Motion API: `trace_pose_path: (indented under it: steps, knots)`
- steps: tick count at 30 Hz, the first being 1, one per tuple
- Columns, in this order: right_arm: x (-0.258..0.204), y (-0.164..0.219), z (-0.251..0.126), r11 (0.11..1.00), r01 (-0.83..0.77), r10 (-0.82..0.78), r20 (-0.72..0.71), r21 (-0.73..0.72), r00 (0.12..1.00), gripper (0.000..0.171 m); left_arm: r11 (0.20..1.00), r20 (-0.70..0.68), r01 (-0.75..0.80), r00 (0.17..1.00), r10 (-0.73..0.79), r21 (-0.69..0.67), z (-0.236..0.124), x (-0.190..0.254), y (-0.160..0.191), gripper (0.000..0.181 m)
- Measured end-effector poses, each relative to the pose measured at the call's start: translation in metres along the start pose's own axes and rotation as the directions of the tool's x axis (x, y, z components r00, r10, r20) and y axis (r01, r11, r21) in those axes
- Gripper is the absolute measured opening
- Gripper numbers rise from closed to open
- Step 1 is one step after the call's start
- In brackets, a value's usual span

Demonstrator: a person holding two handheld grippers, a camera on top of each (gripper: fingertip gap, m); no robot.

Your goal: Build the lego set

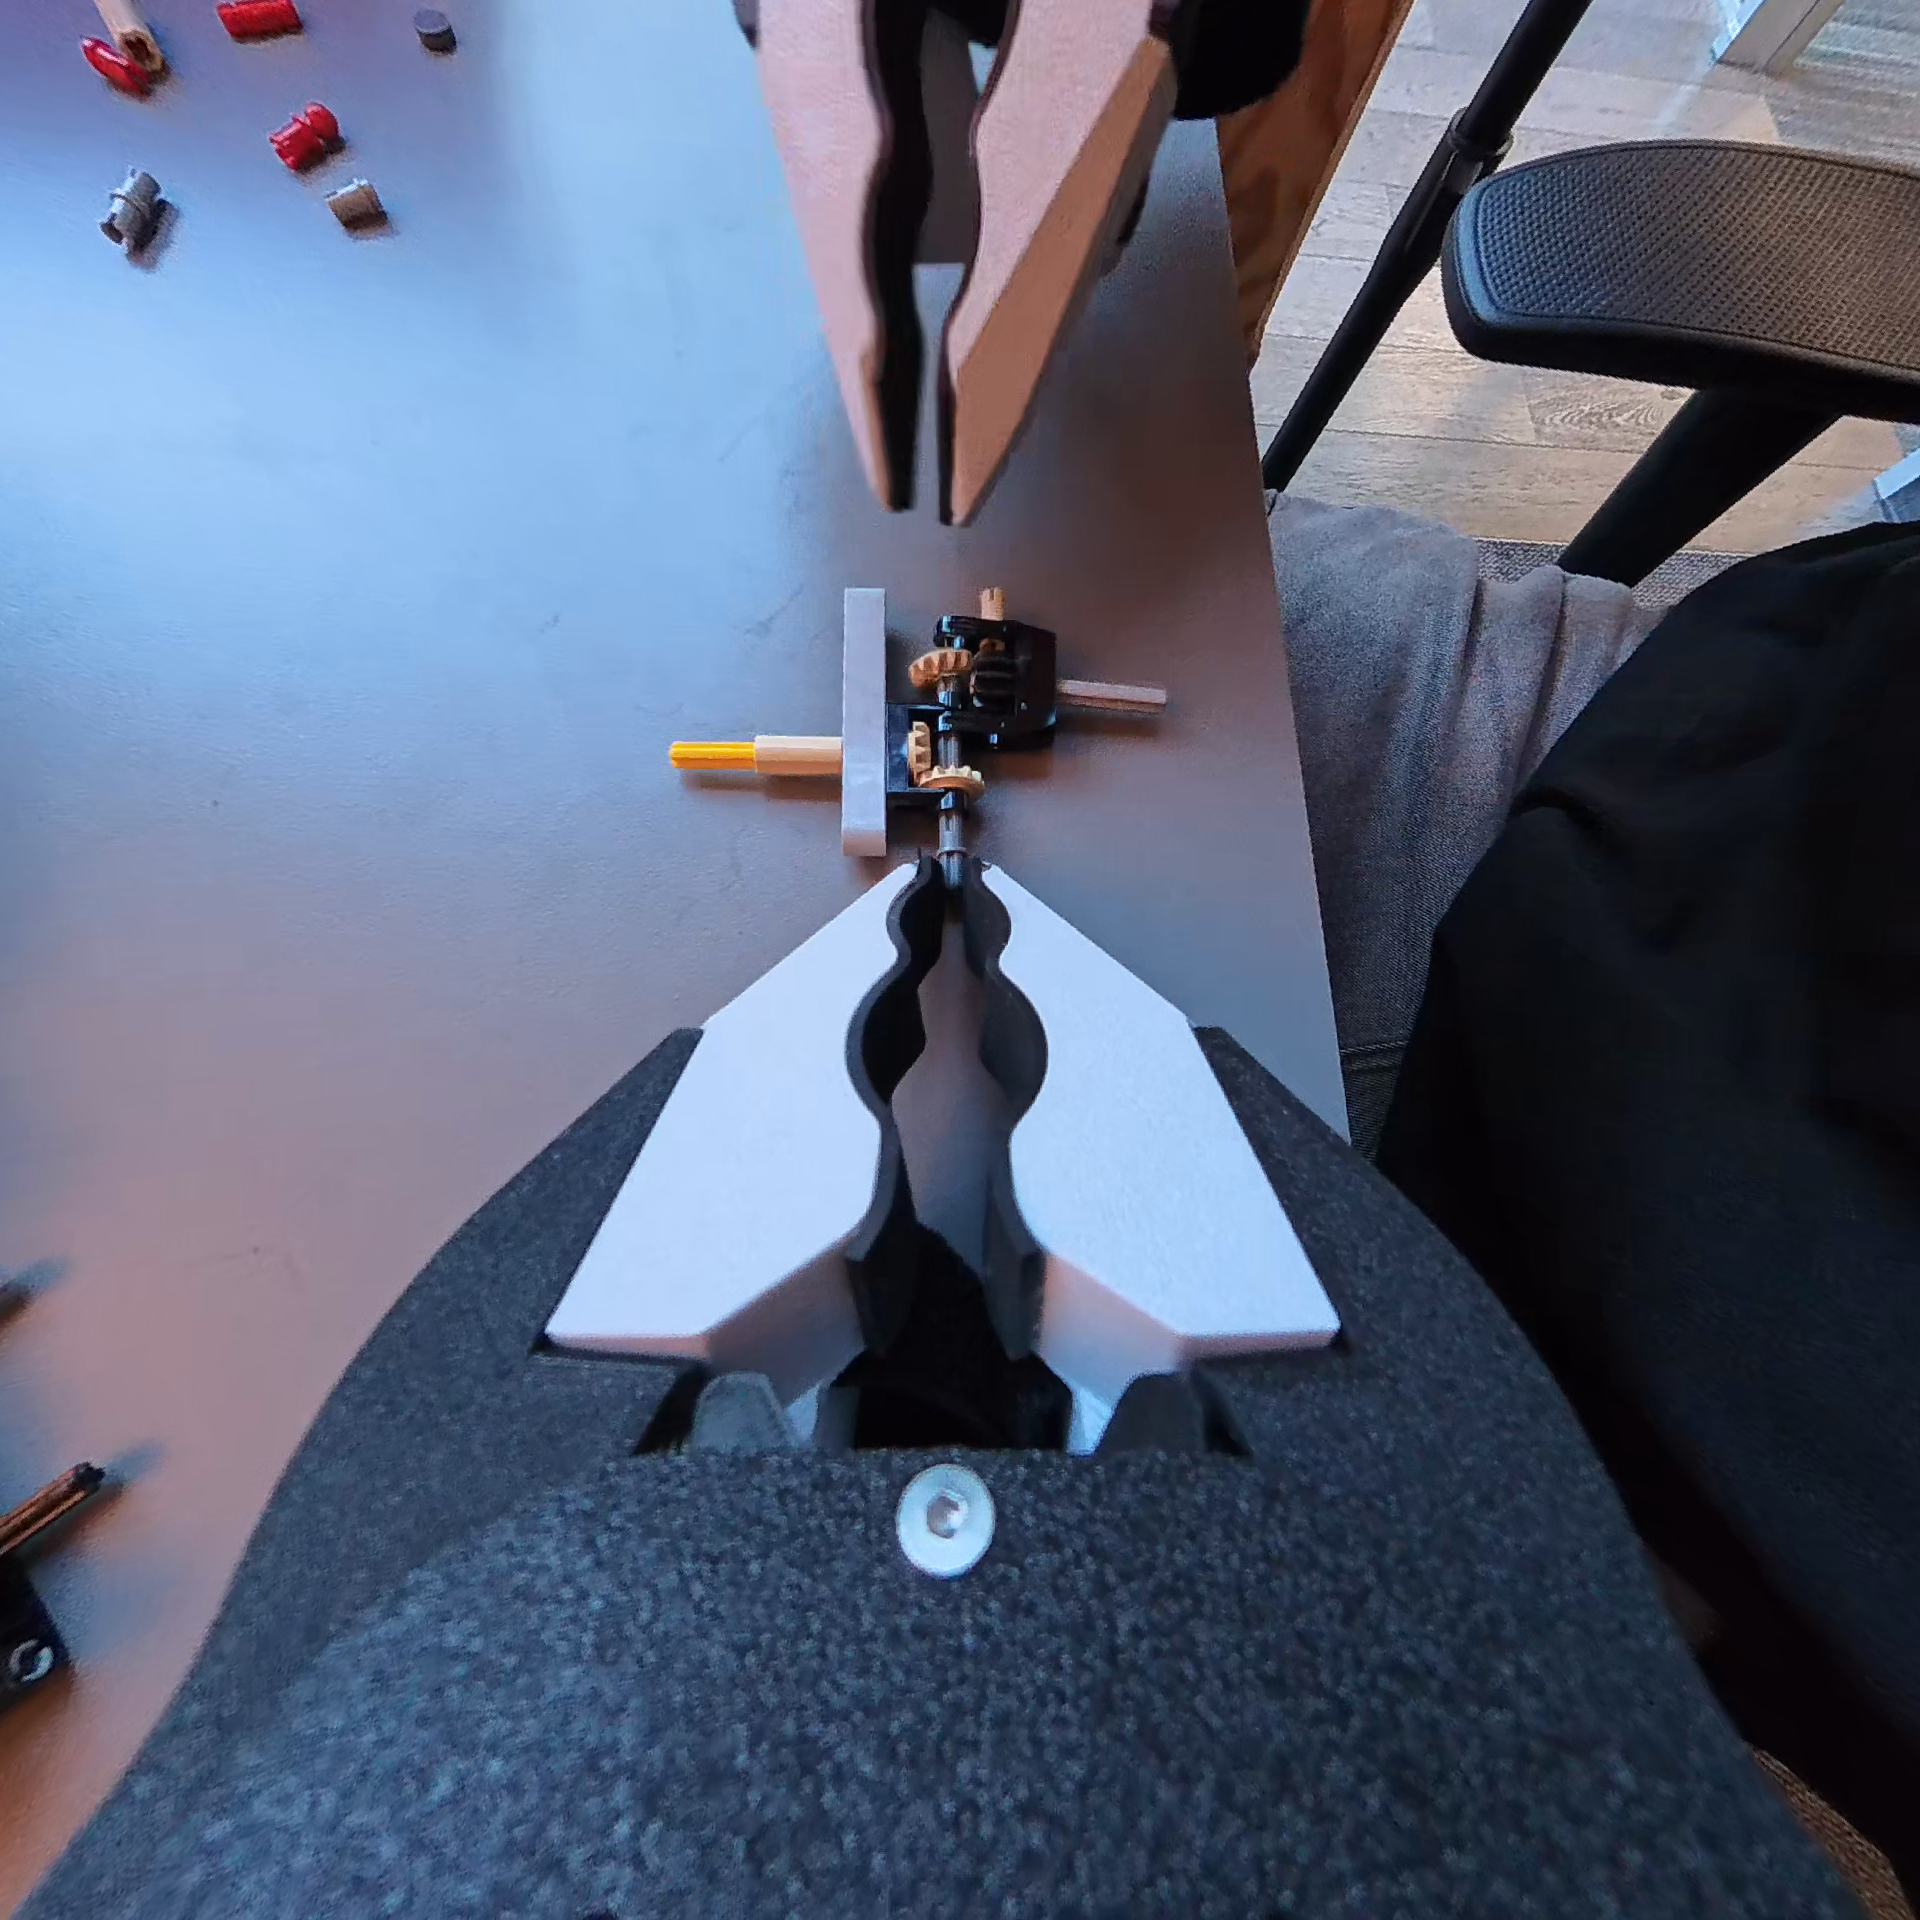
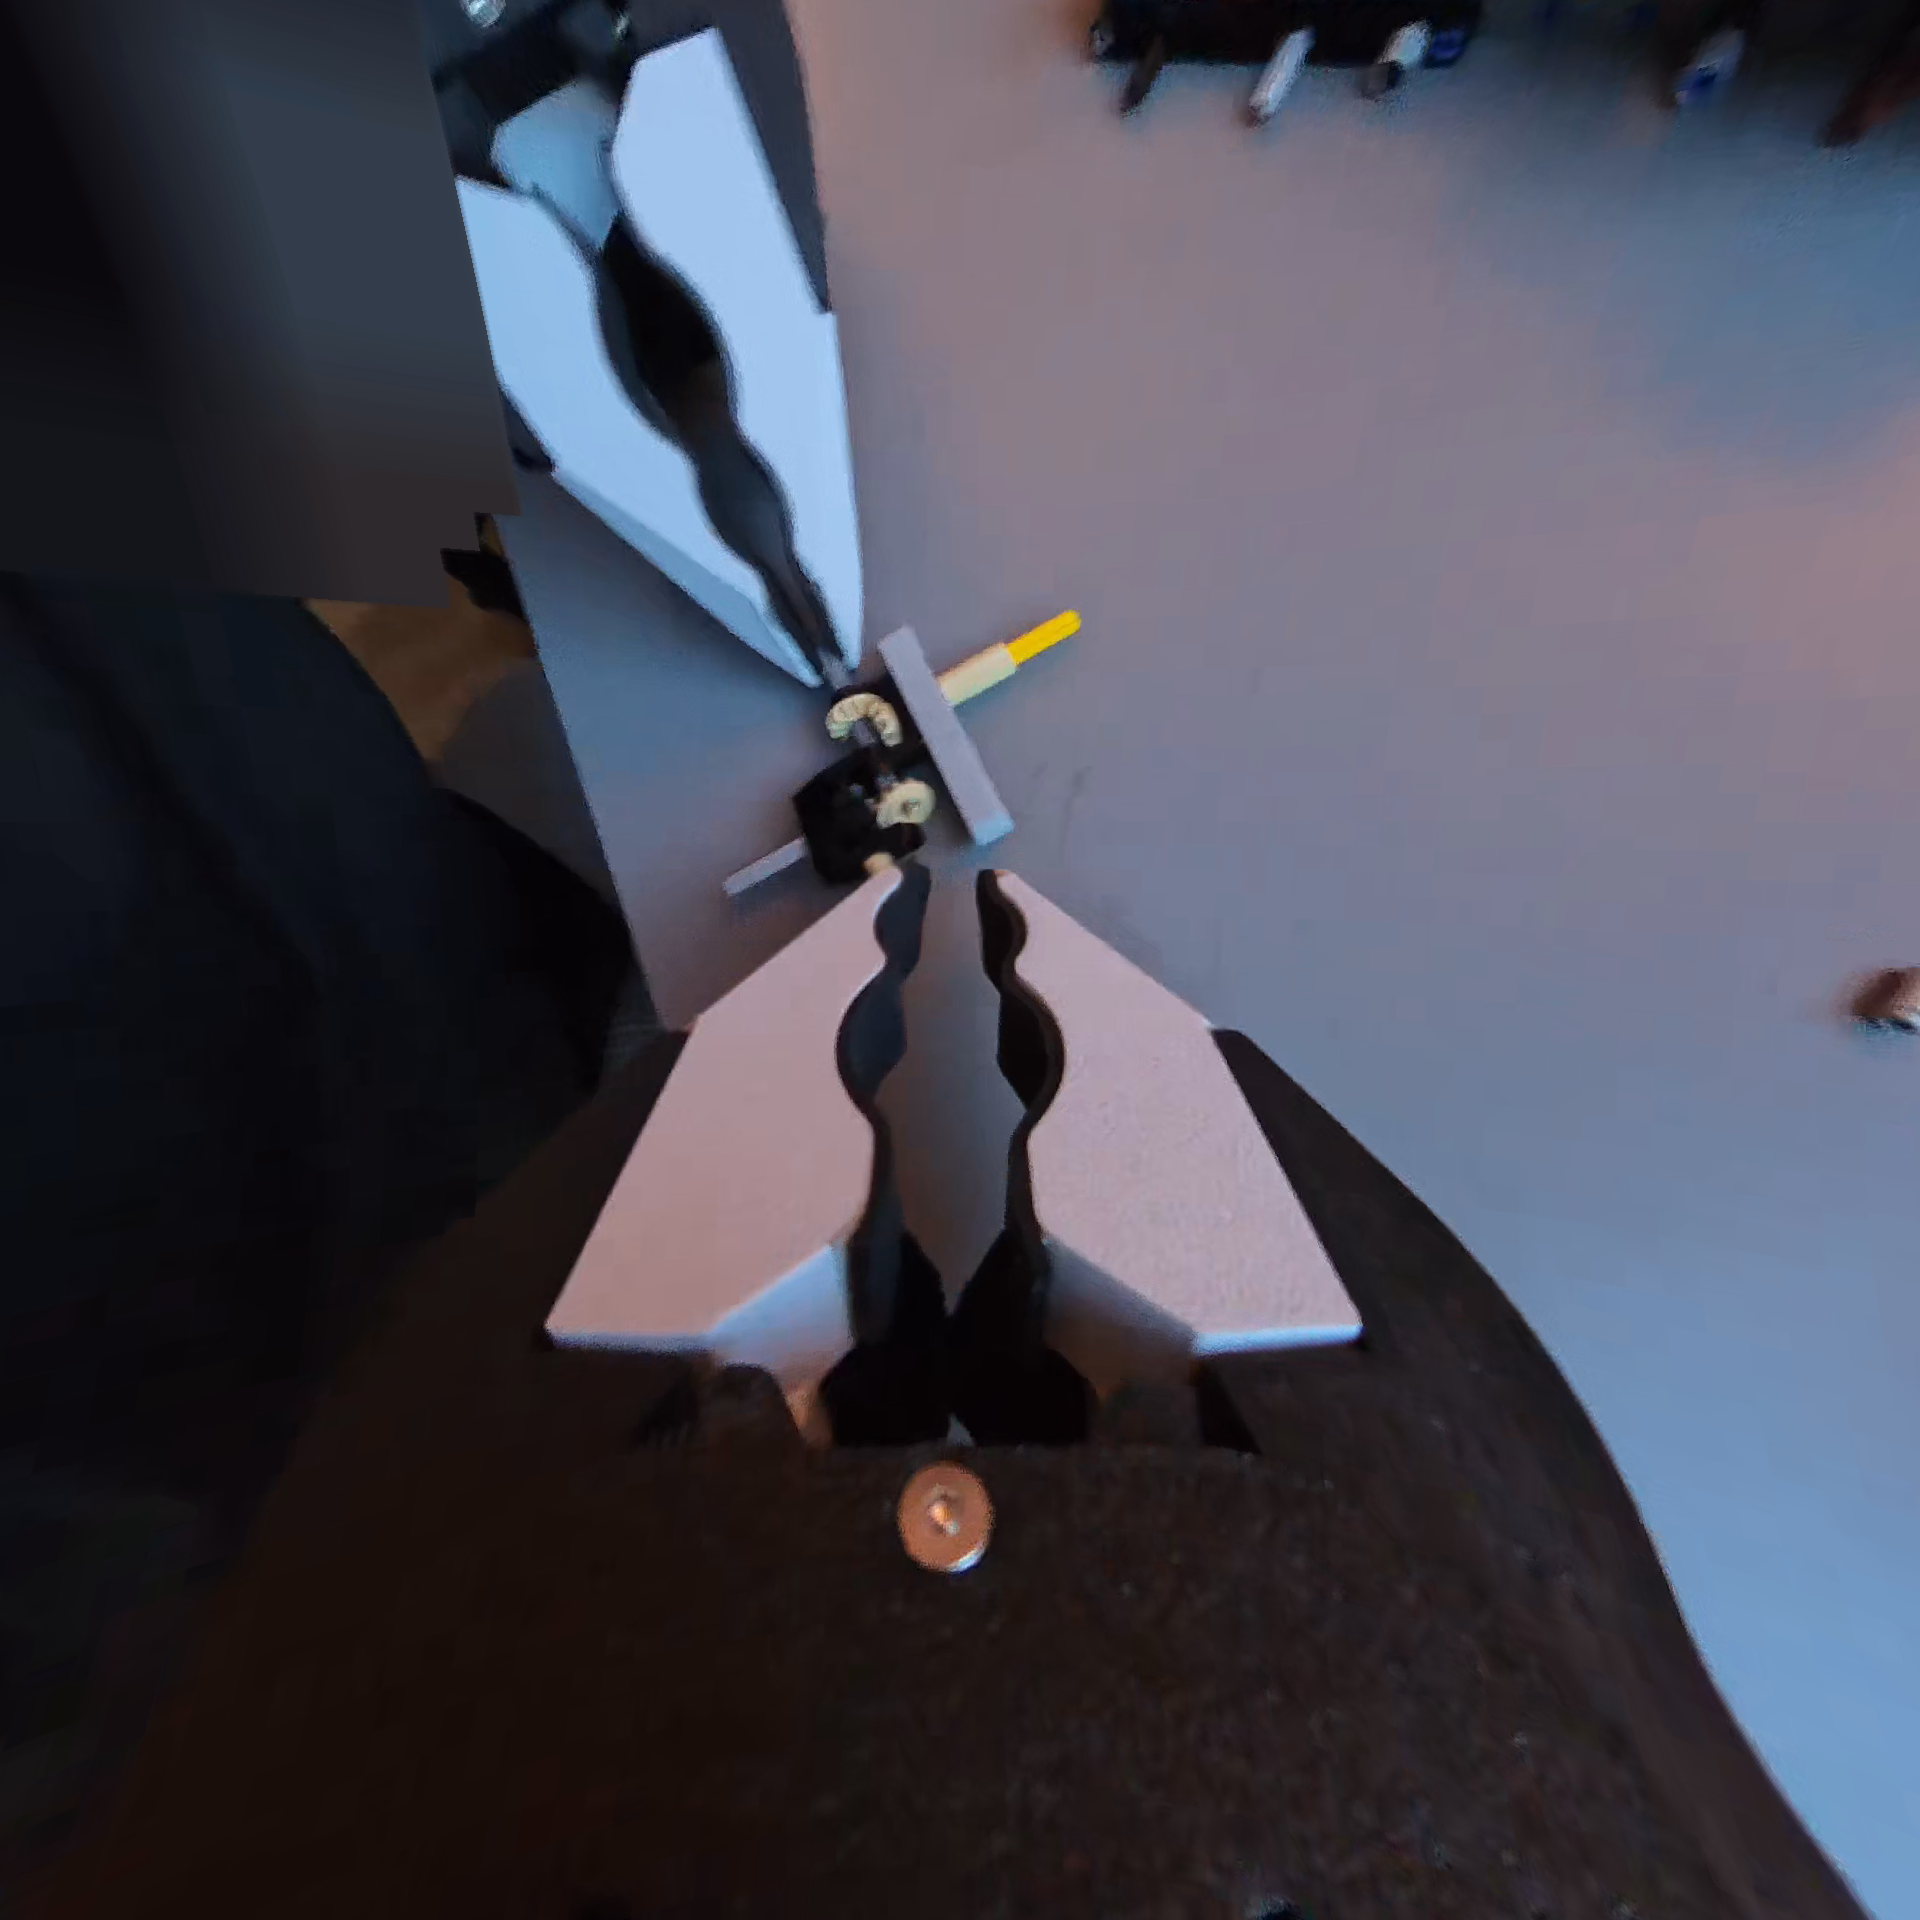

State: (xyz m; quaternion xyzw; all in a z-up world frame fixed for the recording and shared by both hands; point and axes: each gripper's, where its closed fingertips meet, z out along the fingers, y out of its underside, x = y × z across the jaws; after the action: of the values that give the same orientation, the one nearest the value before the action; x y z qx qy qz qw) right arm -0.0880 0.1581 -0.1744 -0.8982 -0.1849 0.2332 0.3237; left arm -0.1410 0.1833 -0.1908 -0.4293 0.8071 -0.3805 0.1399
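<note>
A small lego gear assembly [image 1: 966,707] lies on the grey table [image 1: 416,623] near its right edge. It has a grey beam [image 1: 864,722], black frames, tan gears, a yellow axle tip [image 1: 701,753] and a tan axle [image 1: 1112,696]. My left gripper [image 1: 951,868] is shut on the thin grey axle sticking out of the assembly's near end. My right gripper [image 2: 951,883] is narrowly open and empty, its tips just short of the assembly [image 2: 883,779] on the opposite side. In the left wrist view the right gripper [image 1: 925,509] hovers beyond the assembly. In the right wrist view the left gripper [image 2: 831,665] pinches the axle.
Red pieces [image 1: 307,135] and small grey connectors [image 1: 133,208] lie at the table's far left. Black parts [image 1: 21,1642] sit at the near left. The table edge [image 1: 1288,727] runs close to the assembly, with an office chair [image 1: 1683,260] beyond. A small loose piece [image 2: 1886,997] lies apart. The tips of one gripper are about 7 cm away from the tips of the other.
</note>
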Motion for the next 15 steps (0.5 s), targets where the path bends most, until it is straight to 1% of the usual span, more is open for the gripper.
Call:
trace_pose_path:
  steps: [1, 4, 8, 10, 11, 13, 15]
  knots:
    - [-0.004, 0.001, 0.001, 1.000, 0.013, -0.012, 0.030, -0.015, 0.999, 0.006, 1.000, -0.001, 0.001, 1.000, -0.001, 0.000, 0.000, 0.000, 0.000, 0.001]
    - [-0.008, 0.003, 0.010, 0.999, 0.019, -0.016, 0.073, -0.044, 0.997, 0.006, 1.000, -0.002, 0.005, 1.000, -0.005, 0.000, 0.000, 0.000, 0.000, 0.001]
    - [-0.004, 0.001, 0.014, 0.998, 0.039, -0.037, 0.048, -0.045, 0.998, 0.004, 1.000, -0.005, 0.007, 1.000, -0.007, 0.000, 0.000, 0.000, 0.000, 0.001]
    - [-0.001, 0.000, 0.011, 0.999, 0.021, -0.019, 0.044, -0.038, 0.999, 0.005, 1.000, -0.006, 0.007, 1.000, -0.007, 0.000, 0.000, 0.000, 0.000, 0.001]
    - [0.003, 0.001, 0.010, 0.999, 0.013, -0.012, 0.036, -0.036, 0.999, 0.009, 1.000, -0.007, 0.007, 1.000, -0.007, 0.000, 0.000, 0.000, 0.000, 0.001]
    - [0.005, 0.002, 0.008, 1.000, 0.002, -0.001, 0.053, -0.026, 0.999, 0.023, 1.000, -0.008, 0.008, 1.000, -0.008, 0.000, 0.000, 0.000, 0.000, 0.001]
    - [0.005, 0.000, 0.009, 1.000, -0.019, 0.020, 0.078, -0.013, 0.997, 0.024, 1.000, -0.008, 0.008, 1.000, -0.008, 0.000, 0.000, 0.000, 0.000, 0.001]
